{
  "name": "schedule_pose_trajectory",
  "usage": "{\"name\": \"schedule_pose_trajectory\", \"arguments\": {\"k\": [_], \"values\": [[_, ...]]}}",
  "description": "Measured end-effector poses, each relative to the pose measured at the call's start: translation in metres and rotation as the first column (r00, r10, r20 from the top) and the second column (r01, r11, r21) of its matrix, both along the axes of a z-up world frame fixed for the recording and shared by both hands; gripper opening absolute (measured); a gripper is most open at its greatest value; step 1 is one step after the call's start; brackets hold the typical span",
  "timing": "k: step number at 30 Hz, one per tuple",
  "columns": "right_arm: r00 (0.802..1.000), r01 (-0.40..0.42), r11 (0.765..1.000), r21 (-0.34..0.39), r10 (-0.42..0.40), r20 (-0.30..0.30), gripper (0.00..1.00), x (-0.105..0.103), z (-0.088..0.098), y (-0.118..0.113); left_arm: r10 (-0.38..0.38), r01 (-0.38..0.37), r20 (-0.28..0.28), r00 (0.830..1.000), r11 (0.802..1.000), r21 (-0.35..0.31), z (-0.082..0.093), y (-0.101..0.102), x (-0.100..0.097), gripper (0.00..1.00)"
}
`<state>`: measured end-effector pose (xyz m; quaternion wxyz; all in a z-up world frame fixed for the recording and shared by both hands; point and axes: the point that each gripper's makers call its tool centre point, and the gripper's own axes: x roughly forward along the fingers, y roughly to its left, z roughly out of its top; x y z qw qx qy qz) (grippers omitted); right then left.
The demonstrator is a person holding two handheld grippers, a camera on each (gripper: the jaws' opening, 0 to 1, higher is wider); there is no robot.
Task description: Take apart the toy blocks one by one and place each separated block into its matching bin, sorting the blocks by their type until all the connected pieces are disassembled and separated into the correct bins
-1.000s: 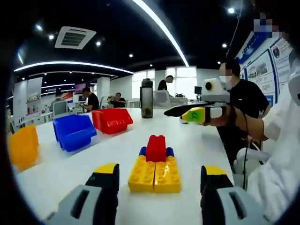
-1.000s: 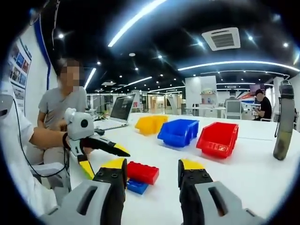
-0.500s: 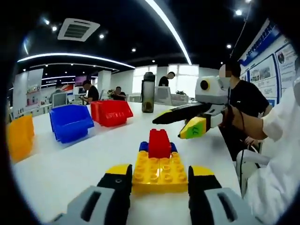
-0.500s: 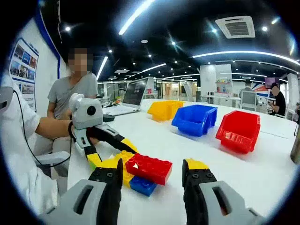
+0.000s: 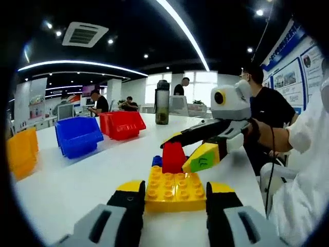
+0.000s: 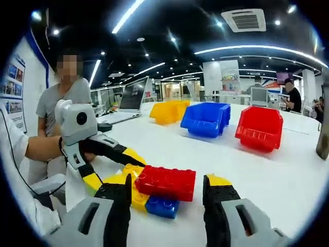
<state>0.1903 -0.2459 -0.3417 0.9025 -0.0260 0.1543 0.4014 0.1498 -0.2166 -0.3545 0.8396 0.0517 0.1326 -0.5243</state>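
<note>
A stack of toy blocks stands on the white table (image 5: 77, 180): a wide yellow block (image 5: 174, 191) at the bottom, a red block (image 5: 172, 157) on top and a small blue block (image 5: 157, 161) behind. My left gripper (image 5: 174, 186) is shut on the yellow block, one jaw against each side. My right gripper (image 5: 177, 154) comes in from the right and straddles the red block. In the right gripper view the red block (image 6: 165, 181) lies between the open jaws of my right gripper (image 6: 168, 186), above the blue block (image 6: 162, 206) and the yellow block (image 6: 134, 198). The left gripper (image 6: 114, 169) holds the stack from the left.
Three bins stand further back on the table: yellow (image 6: 168, 110), blue (image 6: 205, 118) and red (image 6: 259, 128). A dark bottle (image 5: 162, 103) stands behind the red bin (image 5: 123, 125). A laptop (image 6: 131, 98) and seated people are around the table's edges.
My left gripper closed in on the yellow block and has held it since. My right gripper came down from above the table and now has its jaws around the red block.
</note>
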Motion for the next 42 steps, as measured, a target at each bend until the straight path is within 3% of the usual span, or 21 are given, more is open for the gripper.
{"name": "schedule_pose_trajectory", "arguments": {"k": [2,9,12,20,23,25,28,30,38,42], "values": [[1.000,0.012,1.000,0.007,-0.012,-0.015,0.47,0.000,-0.001,0.000,0.000,0.000,0.003,1.000,1.000,0.001,0.000,-0.002,-0.003,0.48],[0.999,0.027,1.000,-0.007,-0.027,-0.019,0.46,-0.002,0.002,-0.004,-0.004,0.004,0.006,1.000,1.000,0.003,0.001,-0.009,-0.010,0.48],[0.998,0.043,0.999,0.008,-0.043,-0.051,0.45,-0.002,0.002,-0.005,-0.006,0.006,0.013,1.000,1.000,0.006,0.000,-0.003,-0.002,0.48],[0.996,0.048,0.999,0.011,-0.048,-0.070,0.44,-0.002,0.001,-0.004,-0.013,0.013,0.023,1.000,1.000,0.014,-0.002,0.010,0.012,0.47],[0.976,0.093,0.982,0.166,-0.057,-0.208,0.44,-0.002,0.007,-0.004,-0.013,0.013,0.022,1.000,1.000,0.015,-0.002,0.013,0.015,0.47],[0.989,0.090,0.991,0.102,-0.078,-0.122,0.45,0.006,0.007,-0.010,-0.012,0.012,0.025,1.000,1.000,0.016,-0.002,0.013,0.016,0.47],[0.989,0.079,0.991,0.104,-0.065,-0.133,0.45,0.002,0.007,-0.005,-0.016,0.016,0.023,1.000,1.000,0.015,-0.001,0.009,0.011,0.48],[0.992,0.090,0.990,0.107,-0.079,-0.100,0.45,0.009,0.017,-0.010,-0.017,0.017,0.019,1.000,1.000,0.012,-0.001,0.010,0.012,0.48],[0.986,0.147,0.969,0.198,-0.128,-0.106,0.45,0.044,0.055,-0.031,-0.013,0.012,0.023,1.000,1.000,0.006,-0.002,0.011,0.012,0.48],[0.981,0.163,0.955,0.246,-0.131,-0.142,0.45,0.058,0.067,-0.037,-0.012,0.012,0.029,0.999,1.000,0.008,-0.002,0.011,0.011,0.48]]}}
